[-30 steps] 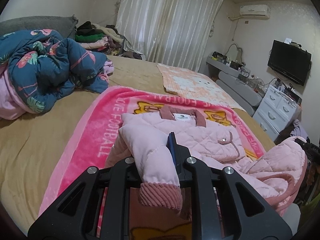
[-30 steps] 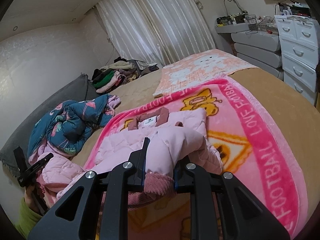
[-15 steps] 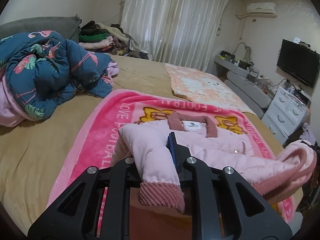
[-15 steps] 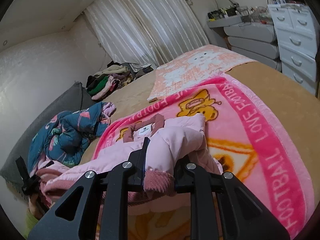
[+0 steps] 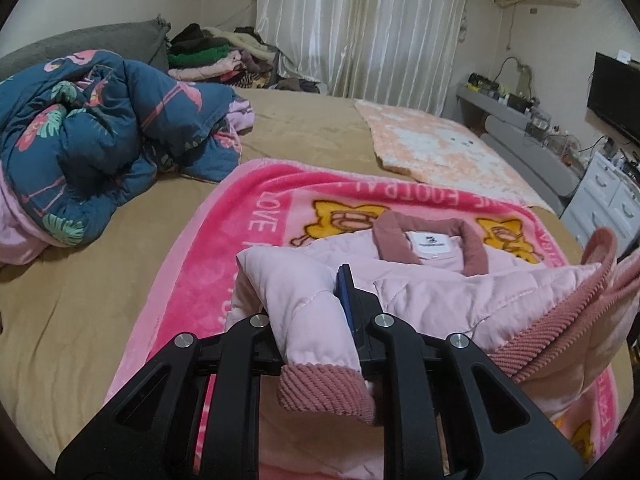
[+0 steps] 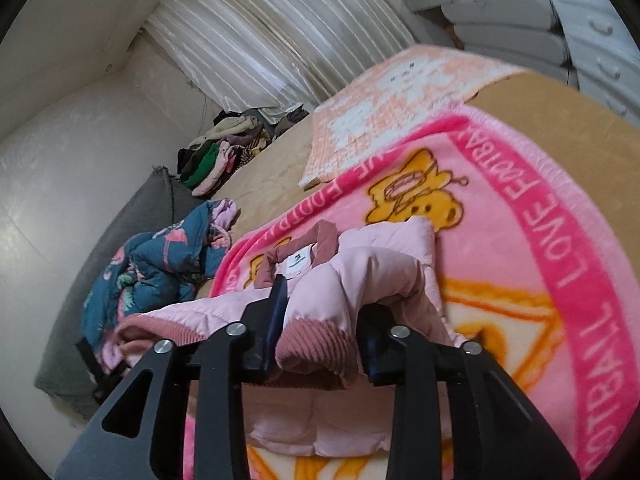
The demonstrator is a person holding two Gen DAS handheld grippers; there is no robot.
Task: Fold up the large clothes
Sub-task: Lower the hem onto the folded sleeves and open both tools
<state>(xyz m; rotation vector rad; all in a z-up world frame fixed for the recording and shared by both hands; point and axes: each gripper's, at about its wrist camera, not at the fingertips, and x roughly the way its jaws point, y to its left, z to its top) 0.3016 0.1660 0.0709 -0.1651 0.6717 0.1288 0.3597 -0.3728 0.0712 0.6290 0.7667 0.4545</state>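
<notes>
A pale pink quilted jacket [image 5: 460, 292] with dusty-rose ribbed collar and cuffs lies on a bright pink cartoon blanket [image 5: 248, 248] on the bed. My left gripper [image 5: 316, 320] is shut on one sleeve near its ribbed cuff [image 5: 324, 390]. My right gripper [image 6: 320, 316] is shut on the other sleeve near its cuff [image 6: 316, 344]. Both sleeves are lifted off the blanket. The jacket's collar and label face up [image 6: 300, 256]. The lower hem [image 5: 560, 320] is raised at the right of the left wrist view.
A crumpled blue flamingo-print duvet [image 5: 100, 140] lies at the left on the tan bed sheet [image 5: 80, 320]. A peach blanket [image 5: 440, 152] lies beyond. A clothes pile [image 5: 216, 56] sits by the curtain. White drawers [image 5: 612, 196] and a TV [image 5: 616, 96] stand at the right.
Both grippers have kept their hold on the sleeves and moved forward and up over the jacket. The hem has risen. The right wrist view has tilted.
</notes>
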